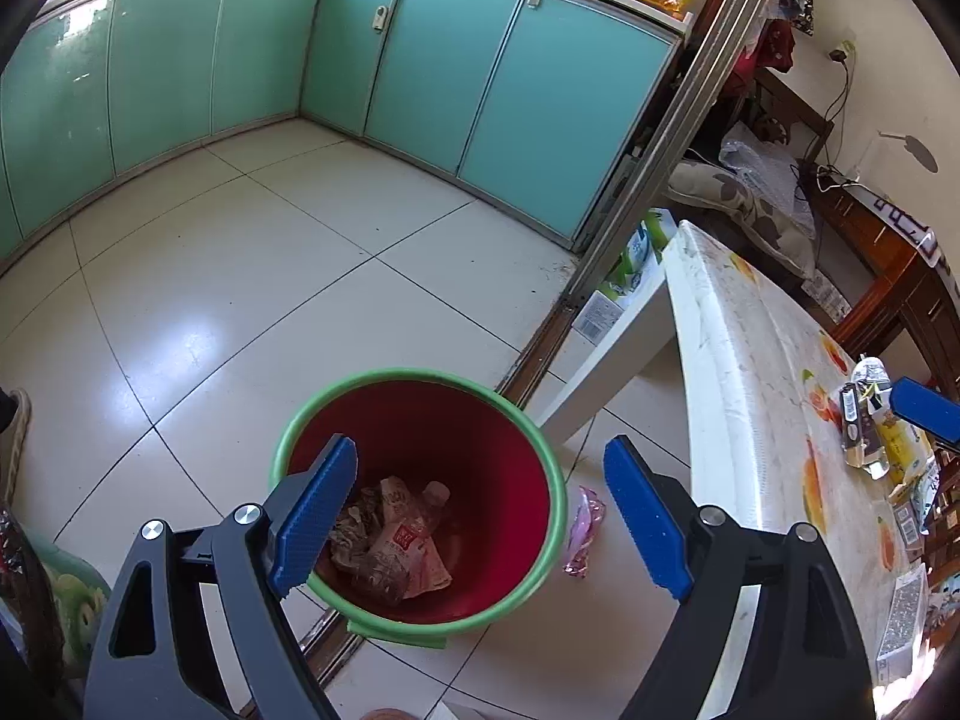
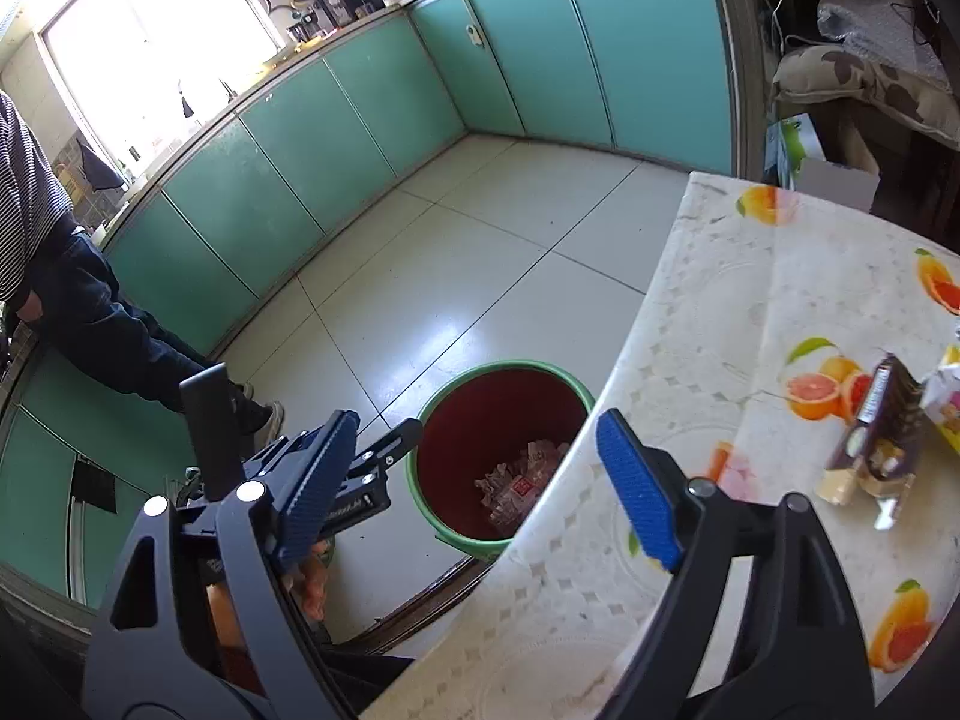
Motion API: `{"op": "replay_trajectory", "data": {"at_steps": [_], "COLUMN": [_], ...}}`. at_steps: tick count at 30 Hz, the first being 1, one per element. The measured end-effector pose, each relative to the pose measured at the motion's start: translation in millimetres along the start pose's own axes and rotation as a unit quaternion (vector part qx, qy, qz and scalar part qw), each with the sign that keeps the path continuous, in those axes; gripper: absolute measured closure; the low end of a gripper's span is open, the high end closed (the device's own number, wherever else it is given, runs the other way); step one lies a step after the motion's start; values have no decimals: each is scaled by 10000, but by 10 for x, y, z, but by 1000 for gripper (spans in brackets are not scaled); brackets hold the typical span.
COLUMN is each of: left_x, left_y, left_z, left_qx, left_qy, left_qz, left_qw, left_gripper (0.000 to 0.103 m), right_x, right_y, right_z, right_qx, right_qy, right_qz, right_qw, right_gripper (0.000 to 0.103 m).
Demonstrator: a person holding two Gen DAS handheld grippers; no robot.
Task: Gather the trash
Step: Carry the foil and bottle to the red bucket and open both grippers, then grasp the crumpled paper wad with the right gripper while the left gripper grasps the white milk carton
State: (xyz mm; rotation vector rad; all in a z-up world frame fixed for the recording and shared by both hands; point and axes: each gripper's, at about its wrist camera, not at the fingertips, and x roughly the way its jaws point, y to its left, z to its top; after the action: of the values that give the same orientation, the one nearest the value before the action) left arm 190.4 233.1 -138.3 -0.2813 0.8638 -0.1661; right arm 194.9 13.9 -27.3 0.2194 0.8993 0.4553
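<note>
A red bin with a green rim (image 1: 414,373) stands on the tiled floor beside the table. Crumpled wrappers and a squashed plastic bottle (image 1: 396,540) lie in its bottom. My left gripper (image 1: 480,450) hangs open over the bin with nothing between its blue pads. My right gripper (image 2: 477,426) is open and empty too, above the table's edge near the bin (image 2: 516,367). On the fruit-print tablecloth (image 2: 720,300) lie a dark snack wrapper (image 2: 882,420) and a yellow packet (image 2: 945,402). A pink wrapper (image 1: 582,528) lies on the floor right of the bin.
Teal cabinets (image 1: 420,60) line the far walls around a wide tiled floor (image 1: 240,276). A person in a striped top (image 2: 60,300) stands at the left by the counter. A sliding-door track (image 1: 540,348) runs past the bin. Boxes and cushions crowd behind the table.
</note>
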Motion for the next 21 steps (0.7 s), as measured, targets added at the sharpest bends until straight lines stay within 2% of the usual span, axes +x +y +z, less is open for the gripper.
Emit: {"op": "replay_trajectory", "data": {"at_steps": [3,6,11,13,15,17,21], "left_x": [-65,-170,-358,-445,-523,-564,-629], "left_y": [-245,-547,-1232,-1526,-1800,-2067,-2499], "left_z": [-2,-38,-189,-303,-441,-600,-879], "left_qx": [206,482,1130,1502,1863,2177,2599], "left_qy": [-24,-99,-148,-169,-159,-91,176], "left_qz": [-167,-347,-761,-931,-1141,-1374,-1934], "left_qw": [9996,9982,9906,9841,9757,9663,9459], "left_gripper": [21,20,15,14,12,11,11], "right_x": [-418,-828,-1538,-1782,-1999,-2205,-2474], "right_y": [-110,-334,-836,-1058,-1278,-1504,-1874], "right_z": [-169,-394,-851,-1068,-1264,-1450,-1748], "right_qx": [-28,-18,-15,10,71,222,804], "right_qy": [-267,-430,-569,-550,-504,-516,-587], "right_qz": [-180,-541,-1534,-2151,-2807,-3247,-3395], "right_qw": [9995,9976,9865,9750,9584,9442,9353], "right_gripper": [20,20,19,17,17,17,16]}}
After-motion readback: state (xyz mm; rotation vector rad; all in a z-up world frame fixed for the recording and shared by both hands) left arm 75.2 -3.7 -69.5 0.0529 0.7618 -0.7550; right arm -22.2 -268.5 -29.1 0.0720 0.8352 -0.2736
